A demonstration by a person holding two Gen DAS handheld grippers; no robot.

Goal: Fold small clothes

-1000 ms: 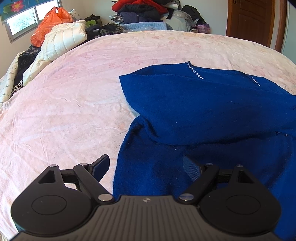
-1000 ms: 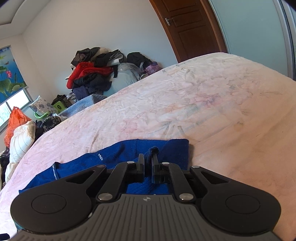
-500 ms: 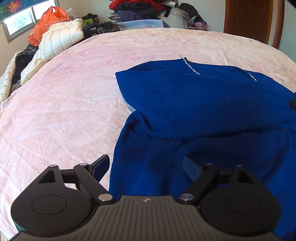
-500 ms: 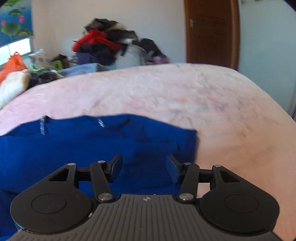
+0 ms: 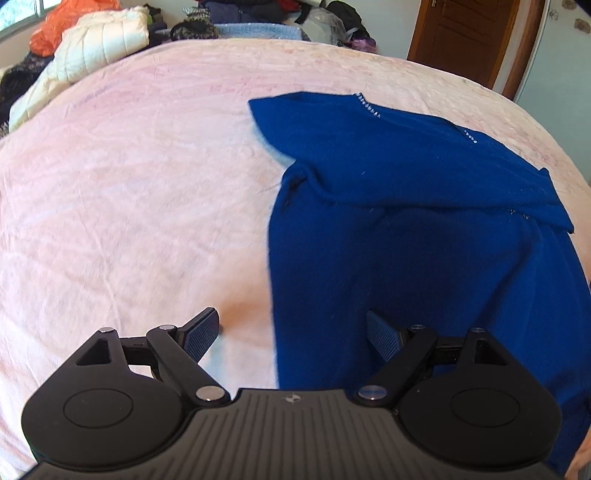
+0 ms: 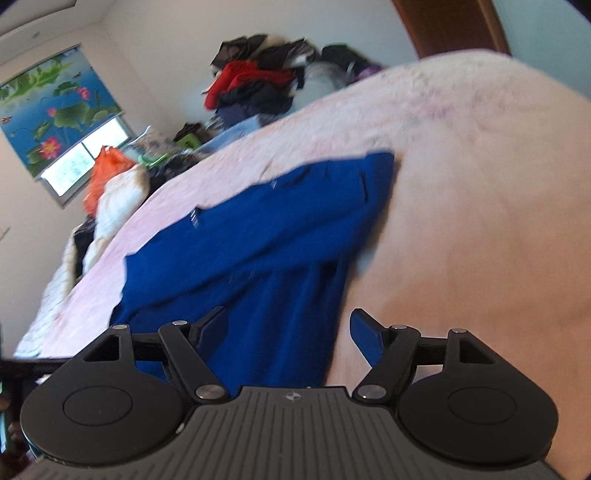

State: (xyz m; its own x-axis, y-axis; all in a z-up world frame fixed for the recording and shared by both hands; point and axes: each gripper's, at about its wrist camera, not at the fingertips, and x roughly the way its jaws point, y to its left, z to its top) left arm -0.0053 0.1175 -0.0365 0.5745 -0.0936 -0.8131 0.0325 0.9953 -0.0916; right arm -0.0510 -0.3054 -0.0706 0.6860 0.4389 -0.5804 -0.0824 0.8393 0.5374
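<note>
Blue garment flat on pink bedspread, right of centre in left wrist view. Long axis from near edge away toward far side of bed; upper part folded over as a broad band across the far end, with short rows of pale studs along its top edge. Left edge of garment straight and clean, running up from just above left gripper to a pinched corner under the fold. Right edge sloping off toward frame edge.

Left gripper: jaws wide apart, nothing clamped; left finger over bare bedspread, right finger over blue cloth, garment's left edge between them.

Right gripper: jaws opening, apart, nothing pressed between pads; left finger over garment, right finger over bare bedspread, garment's right edge between them. Whether fingers touch cloth: cannot tell.

Wide bare bedspread left of garment and beyond it, also to its right in right wrist view. Clutter only at bed's far margin: white quilted jacket, orange bag, heap of clothes against wall, well apart from garment. Wooden door at back right.
</note>
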